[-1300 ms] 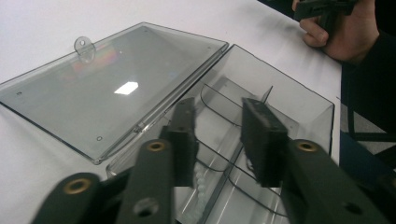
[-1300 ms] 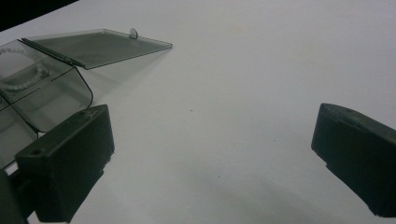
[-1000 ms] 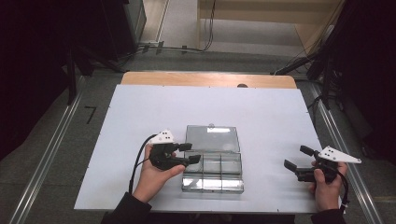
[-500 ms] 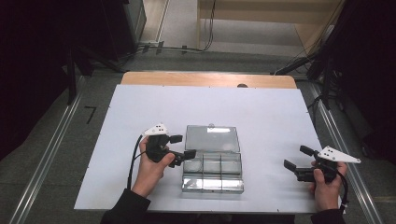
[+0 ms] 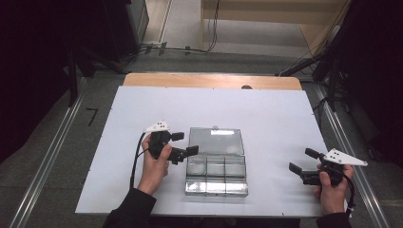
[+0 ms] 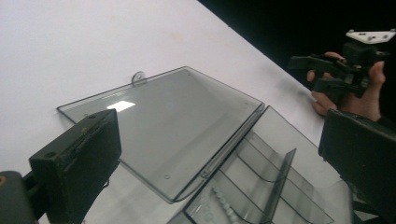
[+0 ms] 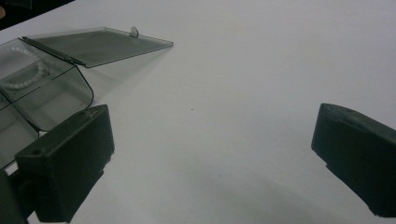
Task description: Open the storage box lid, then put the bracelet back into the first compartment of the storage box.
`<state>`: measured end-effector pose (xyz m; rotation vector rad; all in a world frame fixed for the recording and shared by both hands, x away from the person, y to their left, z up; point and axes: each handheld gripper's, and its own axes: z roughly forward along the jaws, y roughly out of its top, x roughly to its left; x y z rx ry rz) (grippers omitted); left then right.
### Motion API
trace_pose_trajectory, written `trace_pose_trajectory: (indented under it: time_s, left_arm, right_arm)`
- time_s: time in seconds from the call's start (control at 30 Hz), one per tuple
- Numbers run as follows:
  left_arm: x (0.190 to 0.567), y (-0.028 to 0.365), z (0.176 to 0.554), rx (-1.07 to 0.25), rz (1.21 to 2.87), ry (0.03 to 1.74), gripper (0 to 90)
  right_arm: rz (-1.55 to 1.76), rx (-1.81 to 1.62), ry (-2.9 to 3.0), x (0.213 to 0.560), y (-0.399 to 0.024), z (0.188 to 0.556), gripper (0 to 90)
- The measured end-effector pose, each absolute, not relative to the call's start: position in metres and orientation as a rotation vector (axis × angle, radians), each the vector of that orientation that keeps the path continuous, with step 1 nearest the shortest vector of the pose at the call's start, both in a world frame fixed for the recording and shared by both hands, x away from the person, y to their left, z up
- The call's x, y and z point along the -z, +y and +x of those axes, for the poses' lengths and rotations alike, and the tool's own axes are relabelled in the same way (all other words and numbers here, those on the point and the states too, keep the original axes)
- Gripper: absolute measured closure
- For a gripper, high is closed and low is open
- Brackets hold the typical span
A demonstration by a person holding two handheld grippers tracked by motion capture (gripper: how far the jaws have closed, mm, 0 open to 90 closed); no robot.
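A clear plastic compartment box (image 5: 216, 186) lies open in the middle of the white table, its lid (image 5: 216, 141) flat behind it. A string of small white beads (image 6: 222, 204) lies in one compartment. My left gripper (image 5: 184, 143) hovers just left of the box, level with the hinge. Its jaws have just been opening and stand wide with nothing between them; in the left gripper view the lid (image 6: 173, 121) lies beyond the left gripper (image 6: 219, 126). Far right of the box, my right gripper (image 5: 302, 160) is open and holds nothing.
The white table top (image 5: 271, 114) stretches bare behind and beside the box, with a wooden strip (image 5: 209, 80) along its far edge. Metal rails (image 5: 47, 156) run down both sides. The table's near edge is close to both hands.
My left gripper has drawn back to the left, off the box's left edge, and its jaws have spread wider. The box and the right hand have kept still.
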<state>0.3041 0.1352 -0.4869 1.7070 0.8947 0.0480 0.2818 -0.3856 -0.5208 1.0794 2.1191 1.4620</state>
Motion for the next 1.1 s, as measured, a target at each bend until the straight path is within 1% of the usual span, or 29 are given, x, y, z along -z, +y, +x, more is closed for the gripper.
trace_pose_trajectory:
  time_s: [0.27, 0.53, 1.1]
  left_arm:
    - [0.495, 0.137, 0.309, -0.031, 1.732, 0.908, 0.0]
    - [0.503, 0.141, 0.309, 0.006, 1.713, 0.932, 0.0]
    - [0.51, 0.139, 0.31, 0.01, 1.717, 0.957, 0.0]
  right_arm:
    - [1.081, -1.445, 2.124, 0.519, -0.385, 0.281, 0.0]
    - [1.071, -1.451, 2.125, 0.514, -0.383, 0.28, 0.0]
    - [1.05, -1.494, 2.123, 0.494, -0.367, 0.278, 0.0]
